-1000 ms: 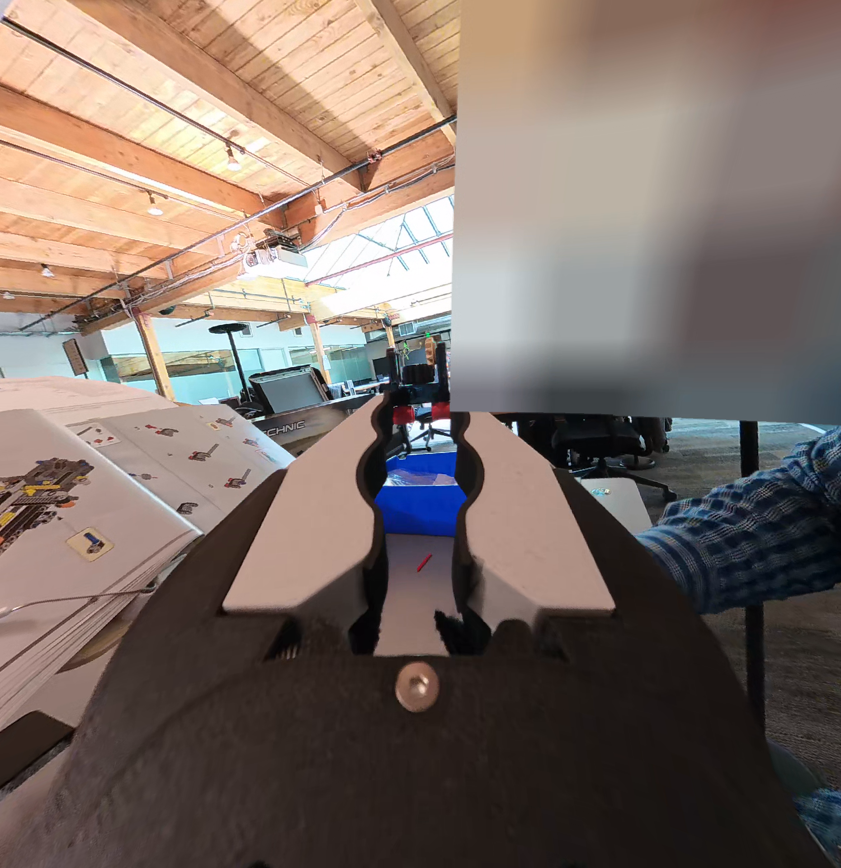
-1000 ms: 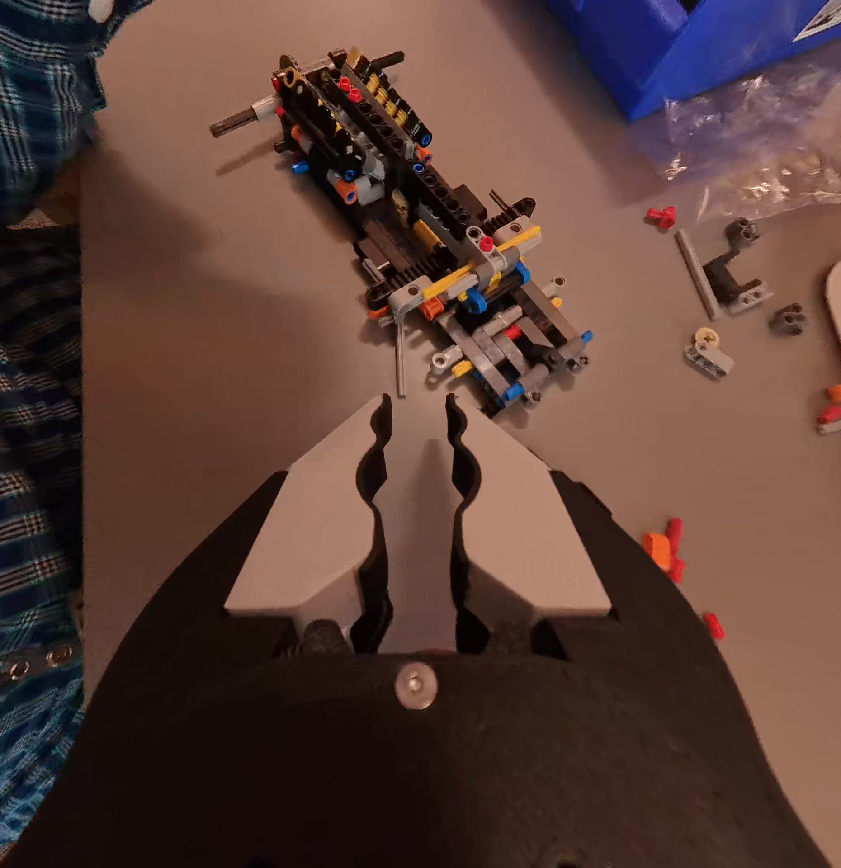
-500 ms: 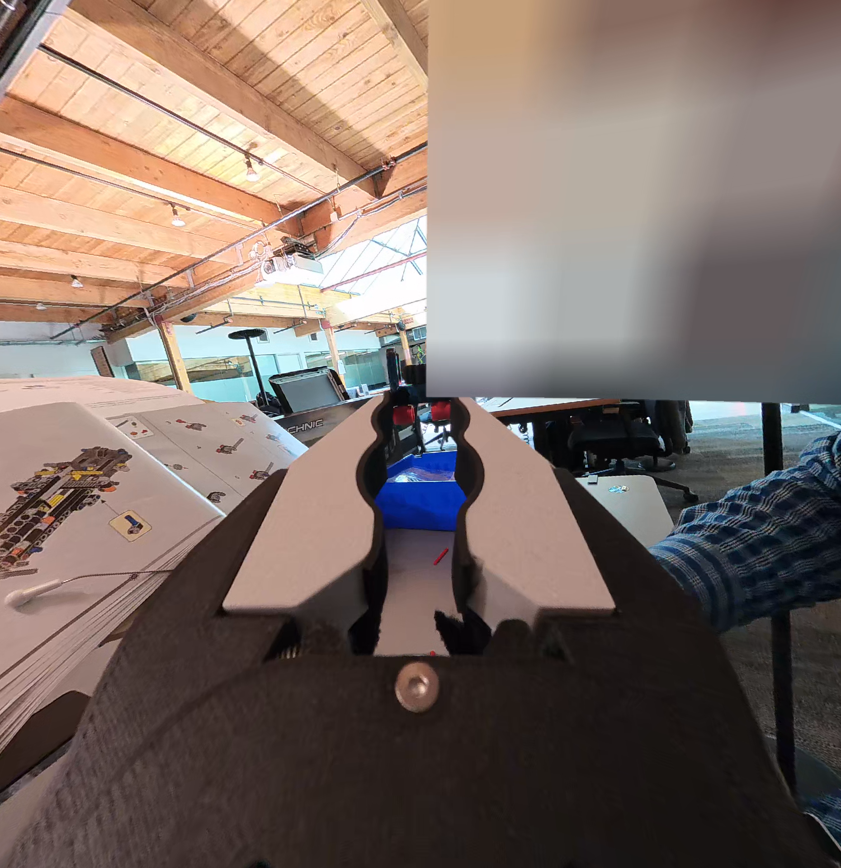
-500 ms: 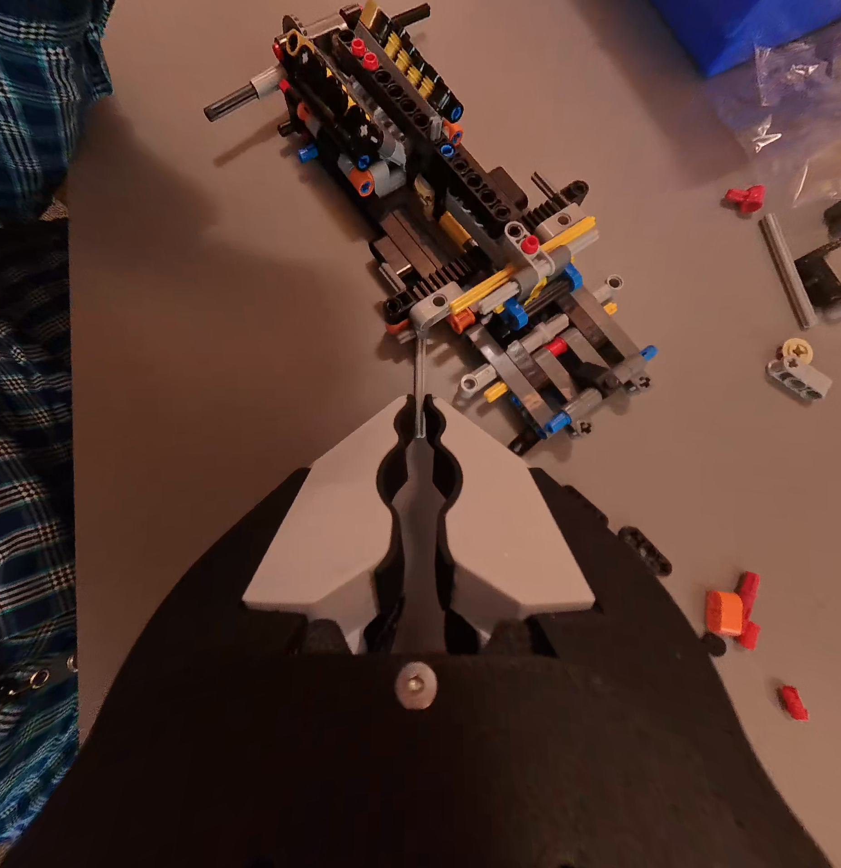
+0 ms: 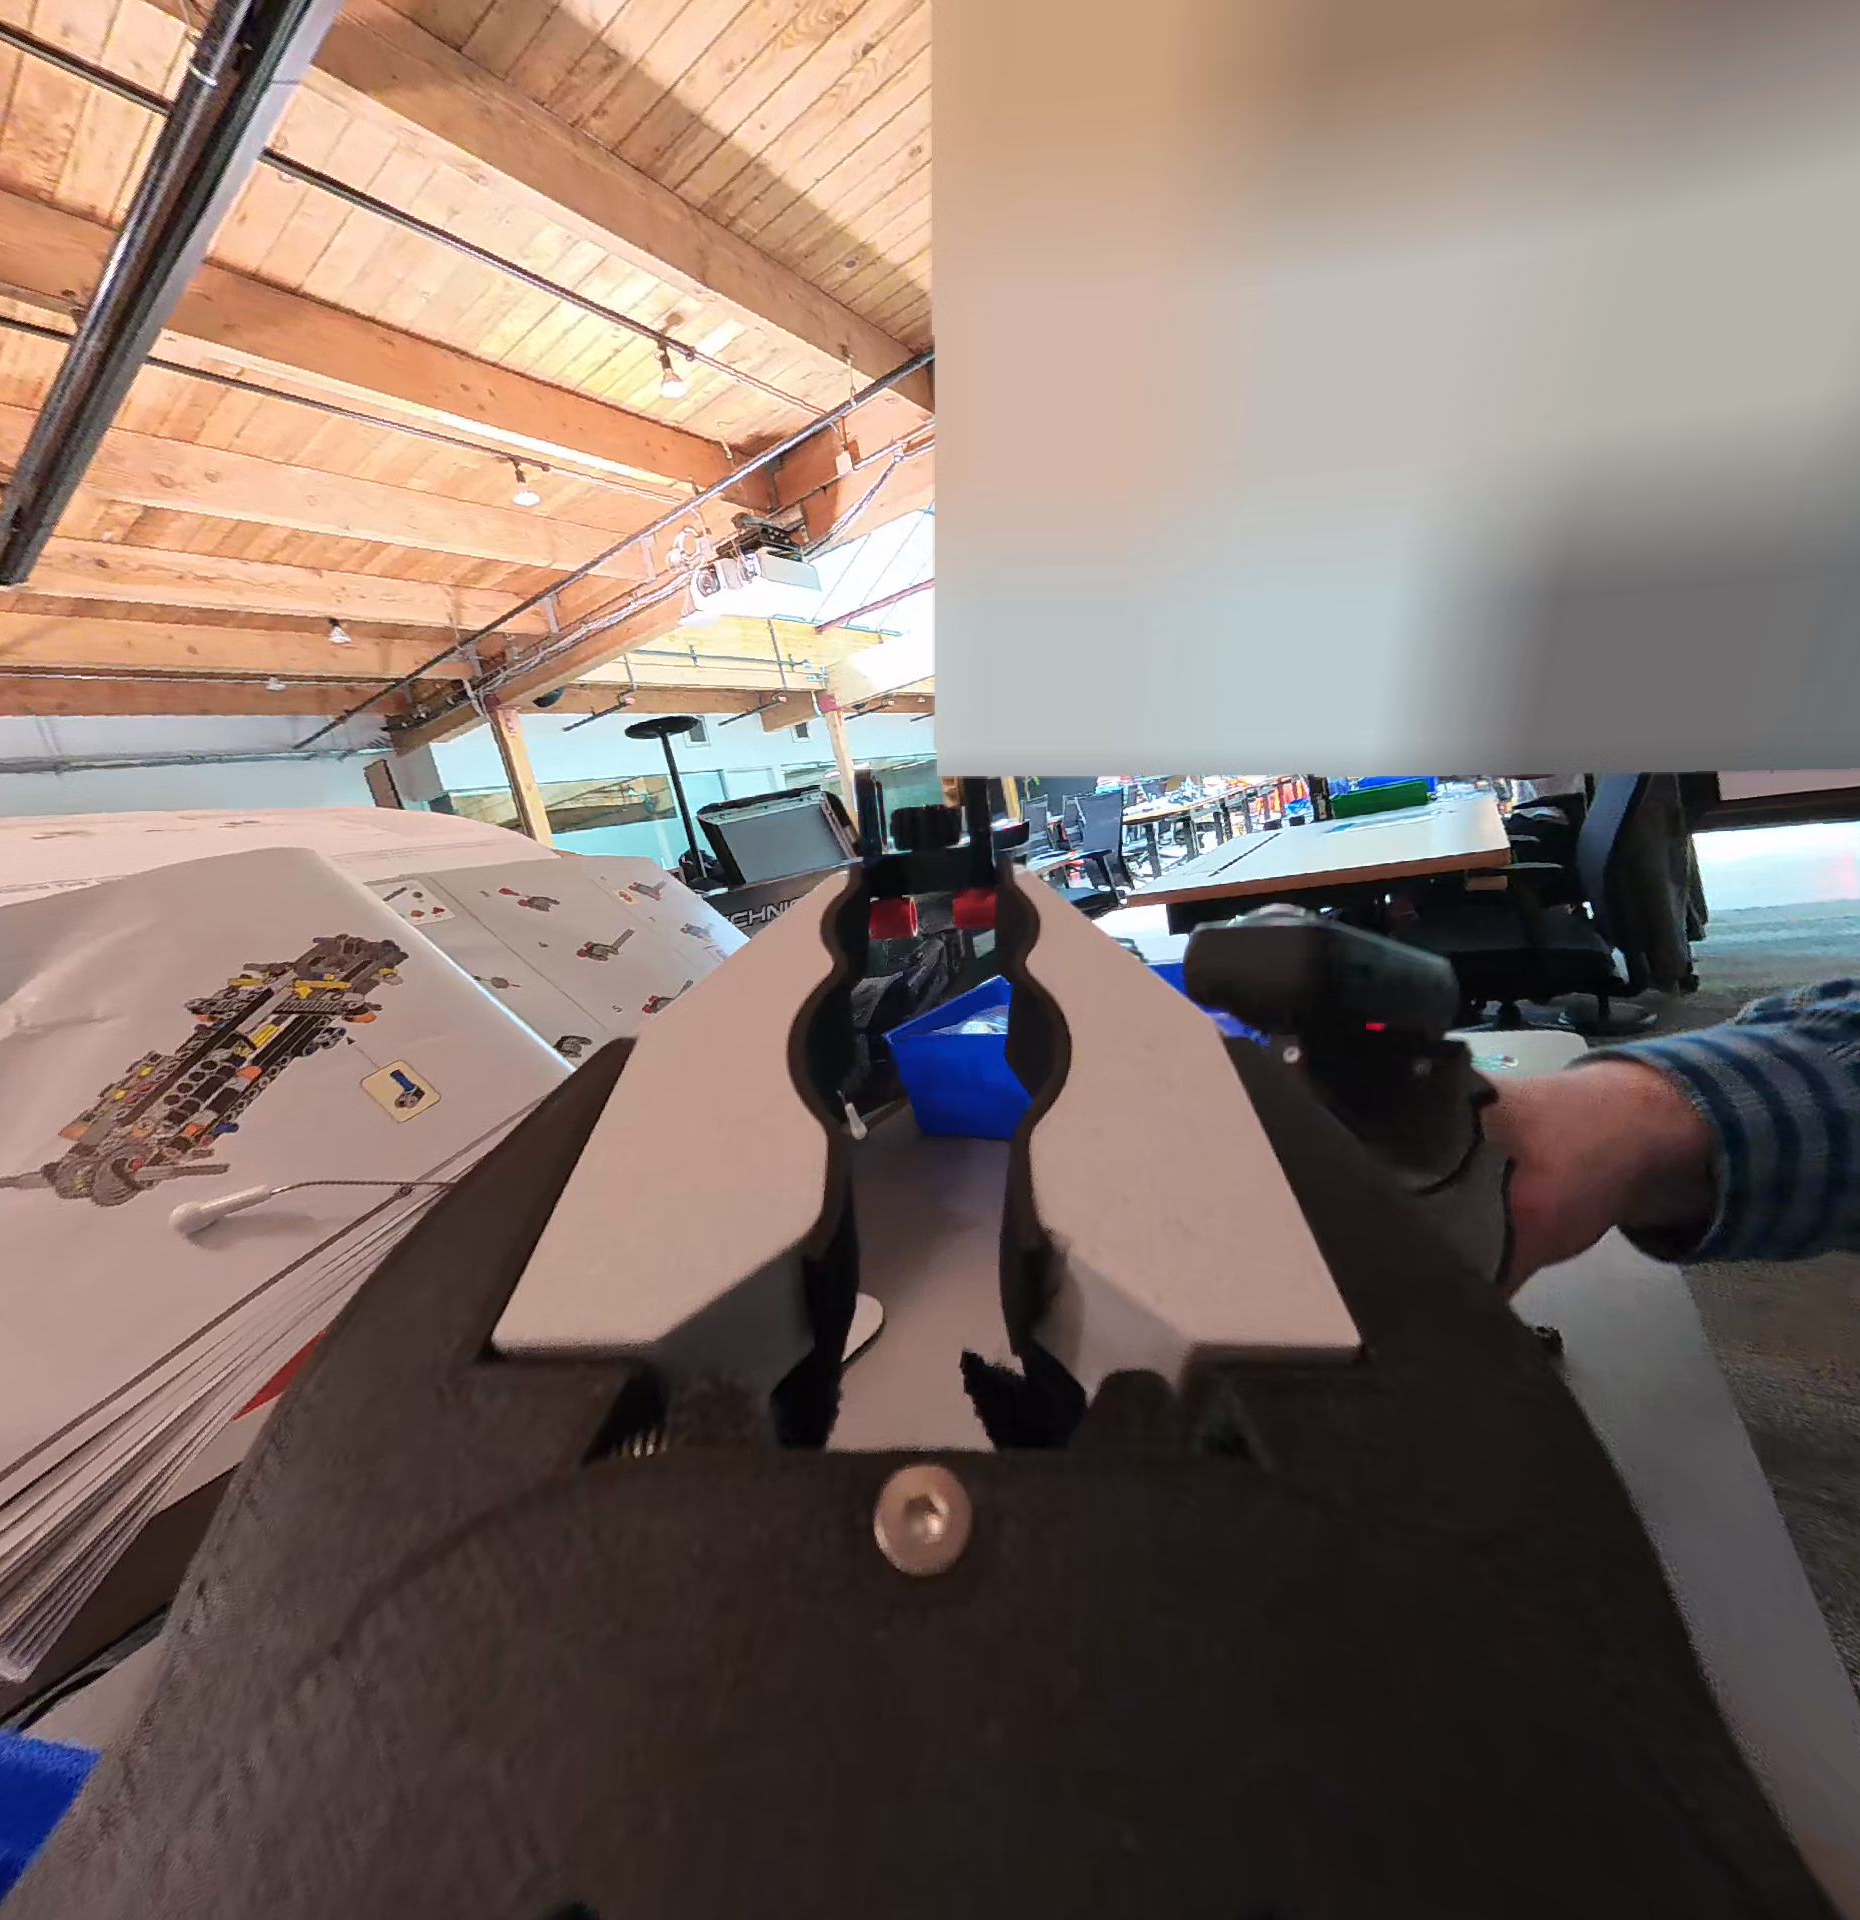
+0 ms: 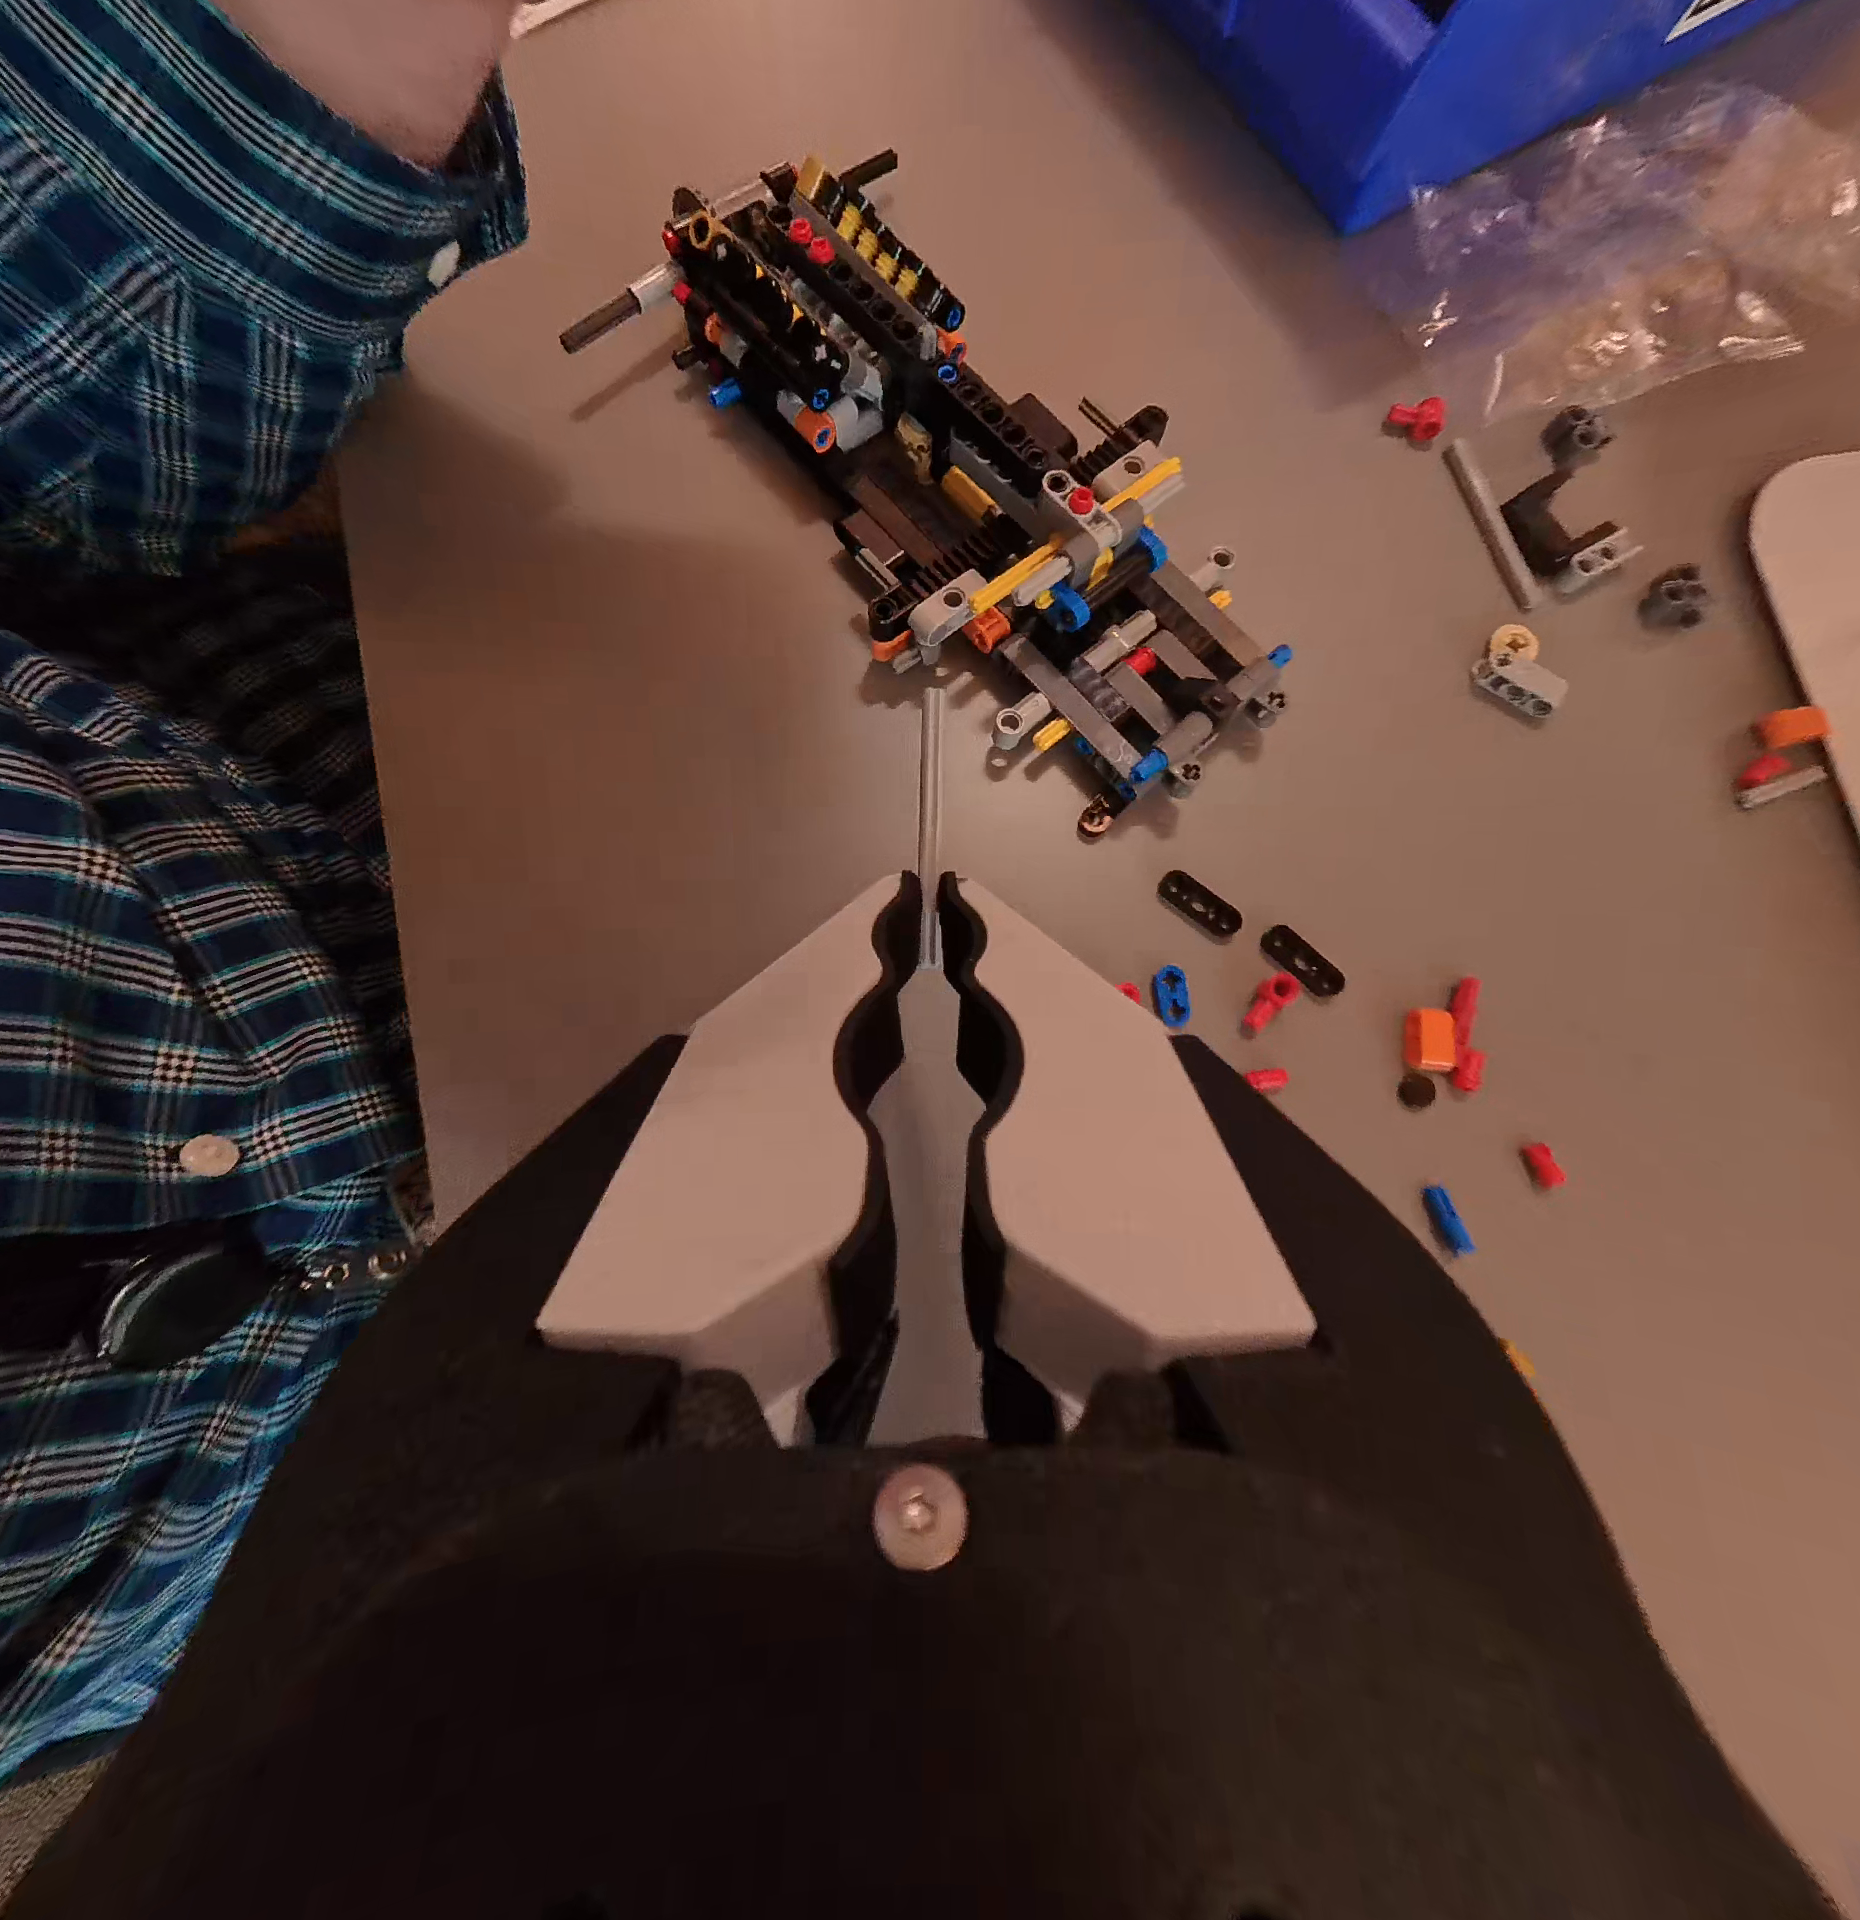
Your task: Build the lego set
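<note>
Right gripper (image 6: 928, 883) is pinched nearly closed on a thin grey axle rod (image 6: 928, 790); the rod's near end sits btwn the fingertips, the far end points at the half-built lego model (image 6: 967, 488) and stops just short of its grey corner piece. Can't tell if the tip touches the model or hangs just above the table (image 6: 614, 727).

Left gripper (image 5: 926, 904) is held up off the work, facing across the room, jaws apart w/ a clear gap, nothing in it. The open instruction booklet (image 5: 230, 1060) lies to its left; a blue bin (image 5: 957, 1070) shows thru the gap.

Handling, as a guess: the rod is light, stiff plastic, smooth and narrow, so it prob. pivots or slips in the pads if pushed off-axis. Held at the very end as now, it has max reach but little control; a grip nearer the middle would steady it. Push straight along its length.

The model is long, rigid overall, but has many small pins and beams sticking out, likely to pop off or slide on the smooth table under a push. Best braced w/ the empty left gripper on the solid black beams mid-body, not on the yellow or blue bits.

Loose red, blue, black and orange pieces (image 6: 1425, 1039) lie scattered right of the model, a clear plastic bag (image 6: 1632, 239) farther back.
</note>
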`<action>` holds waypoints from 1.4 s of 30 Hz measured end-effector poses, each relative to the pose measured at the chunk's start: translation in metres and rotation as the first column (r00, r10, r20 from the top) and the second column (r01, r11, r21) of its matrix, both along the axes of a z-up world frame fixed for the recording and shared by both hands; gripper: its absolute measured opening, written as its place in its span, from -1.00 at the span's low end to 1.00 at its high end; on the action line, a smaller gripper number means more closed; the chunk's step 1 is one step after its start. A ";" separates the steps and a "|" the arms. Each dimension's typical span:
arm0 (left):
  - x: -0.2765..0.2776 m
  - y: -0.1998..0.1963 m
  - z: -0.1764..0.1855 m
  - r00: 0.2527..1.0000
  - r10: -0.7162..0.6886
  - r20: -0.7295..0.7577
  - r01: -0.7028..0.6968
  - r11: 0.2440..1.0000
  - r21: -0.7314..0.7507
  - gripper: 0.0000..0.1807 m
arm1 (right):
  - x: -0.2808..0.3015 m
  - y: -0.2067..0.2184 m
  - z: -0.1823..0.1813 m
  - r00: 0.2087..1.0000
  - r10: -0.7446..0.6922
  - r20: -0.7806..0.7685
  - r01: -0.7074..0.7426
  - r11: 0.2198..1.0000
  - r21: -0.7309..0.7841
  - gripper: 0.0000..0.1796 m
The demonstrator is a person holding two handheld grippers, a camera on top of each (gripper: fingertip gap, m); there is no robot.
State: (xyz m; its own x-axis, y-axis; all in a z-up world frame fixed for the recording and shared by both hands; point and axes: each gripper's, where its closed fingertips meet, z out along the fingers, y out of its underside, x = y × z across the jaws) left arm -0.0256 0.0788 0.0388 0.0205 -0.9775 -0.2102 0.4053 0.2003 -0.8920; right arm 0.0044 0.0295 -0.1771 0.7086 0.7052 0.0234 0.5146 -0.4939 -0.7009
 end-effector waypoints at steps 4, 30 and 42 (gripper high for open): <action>0.001 0.006 -0.005 0.998 0.067 -0.005 -0.066 0.998 0.017 -0.76 | 0.003 -0.005 0.034 1.000 -0.016 -0.002 0.016 0.999 0.035 -0.99; 0.005 0.027 -0.013 0.914 0.406 0.025 -0.404 0.900 0.163 -0.76 | -0.015 0.018 0.209 0.991 -0.125 0.050 0.100 0.931 0.352 -1.00; 0.006 0.027 -0.013 0.891 0.454 0.031 -0.452 0.874 0.180 -0.76 | -0.011 0.030 0.204 0.987 -0.155 0.040 0.132 0.929 0.347 -1.00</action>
